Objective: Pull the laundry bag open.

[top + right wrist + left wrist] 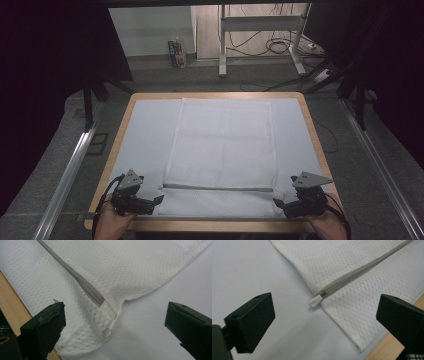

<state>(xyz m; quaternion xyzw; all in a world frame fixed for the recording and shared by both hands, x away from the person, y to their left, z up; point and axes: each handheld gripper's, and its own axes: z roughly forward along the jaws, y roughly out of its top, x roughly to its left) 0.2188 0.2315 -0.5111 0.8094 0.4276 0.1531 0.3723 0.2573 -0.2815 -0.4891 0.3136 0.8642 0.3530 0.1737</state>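
Nearest, the left gripper (159,200) and right gripper (276,203) gape wide, gripping nothing, flanking the near end of a white mesh laundry bag (222,150). Its grey zipper (217,188) runs crosswise; the rectangular bag lies flat, lengthwise away, on the pale mat (145,135) covering the wooden table (320,150).

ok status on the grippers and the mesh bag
Left gripper and right gripper open, nothing held. Mesh bag flat on mat, zipper closed. Nothing in the way.
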